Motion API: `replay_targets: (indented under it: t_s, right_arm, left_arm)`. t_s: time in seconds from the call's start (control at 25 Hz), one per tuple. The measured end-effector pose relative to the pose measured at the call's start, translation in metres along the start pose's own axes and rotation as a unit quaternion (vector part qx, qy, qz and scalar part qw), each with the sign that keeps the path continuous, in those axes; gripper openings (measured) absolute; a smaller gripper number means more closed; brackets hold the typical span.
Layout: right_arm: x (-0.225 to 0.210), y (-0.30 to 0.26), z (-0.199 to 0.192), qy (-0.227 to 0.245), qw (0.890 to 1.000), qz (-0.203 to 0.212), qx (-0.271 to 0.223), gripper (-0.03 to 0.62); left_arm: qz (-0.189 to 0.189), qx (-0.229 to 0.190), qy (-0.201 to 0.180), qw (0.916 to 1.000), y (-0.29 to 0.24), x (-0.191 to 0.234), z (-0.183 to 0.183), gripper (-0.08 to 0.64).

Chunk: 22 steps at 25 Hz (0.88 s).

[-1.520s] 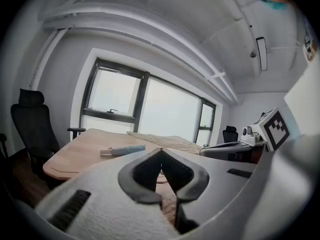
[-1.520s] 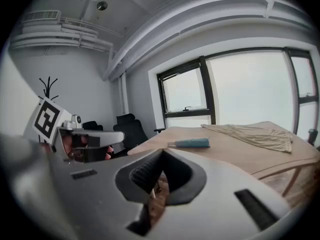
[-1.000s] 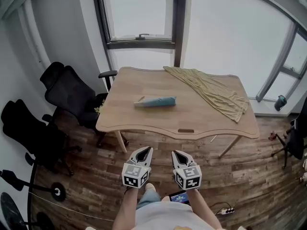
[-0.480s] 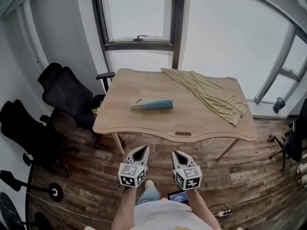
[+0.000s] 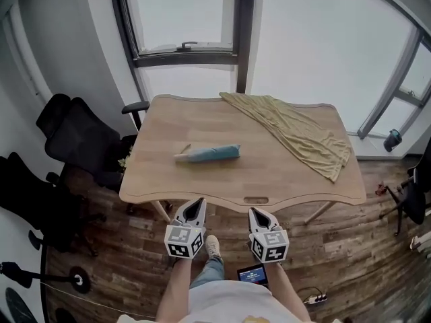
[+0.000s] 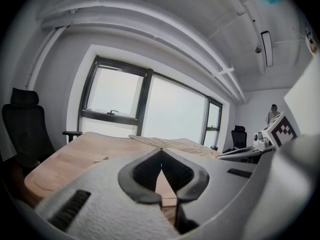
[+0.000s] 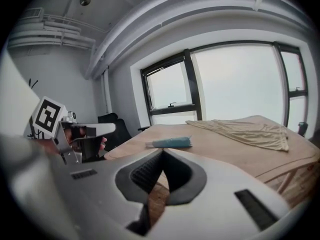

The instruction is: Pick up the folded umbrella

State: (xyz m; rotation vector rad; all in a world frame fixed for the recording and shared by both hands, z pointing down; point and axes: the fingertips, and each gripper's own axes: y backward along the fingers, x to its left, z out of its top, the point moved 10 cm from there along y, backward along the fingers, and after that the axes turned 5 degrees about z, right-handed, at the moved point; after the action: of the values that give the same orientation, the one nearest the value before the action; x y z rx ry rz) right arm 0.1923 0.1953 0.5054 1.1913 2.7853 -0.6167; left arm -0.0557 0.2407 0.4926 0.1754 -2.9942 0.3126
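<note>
A bright room with large windows and a wooden floor is seen, and black office chairs (image 5: 74, 136) stand at the left. In the middle a wooden bench (image 5: 256, 180) is placed. On it, left of the centre, the folded umbrella (image 5: 207, 155) is laid flat, with its pale thin end pointing to the left and its blue wrapped body to the right. Well apart from it, on the right part of the bench, a beige cloth (image 5: 296, 132) is spread.

The umbrella is judged to be light. Its fabric is probably soft and a little slippery over a stiff inner shaft, and it can roll when it is pushed. The best hold is expected across the middle of the blue body, where the folds can be pressed against the shaft.

No container is seen on the bench.

The left hand-held gripper (image 5: 196, 204) is held in front of the near edge of the bench, its jaws closed together with nothing between them. The right hand-held gripper (image 5: 256, 214) is held just beside it, also closed and empty. The jaws must be opened before the umbrella can be taken.
</note>
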Motion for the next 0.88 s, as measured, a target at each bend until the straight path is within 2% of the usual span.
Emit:
replay_targets:
  t_s: [0.2, 0.52, 0.72, 0.88]
  right_arm:
    - [-0.037, -0.058, 0.034, -0.016, 1.000, -0.021, 0.000, 0.009]
    - [-0.086, -0.157, 0.085, -0.037, 0.998, -0.057, -0.004, 0.009]
    - [-0.096, -0.211, 0.098, -0.038, 0.997, -0.063, 0.003, 0.009]
    - [-0.099, -0.233, 0.101, -0.032, 0.997, -0.069, 0.012, 0.009]
  left_arm:
    - [-0.054, 0.043, -0.001, 0.9976, -0.078, 0.027, 0.019, 0.020]
    - [-0.090, 0.042, 0.050, 0.9938, -0.188, 0.096, 0.051, 0.020]
    - [-0.093, 0.059, 0.024, 0.9937, -0.237, 0.129, 0.057, 0.020]
    - [-0.098, 0.072, 0.000, 0.9925, -0.262, 0.146, 0.057, 0.020]
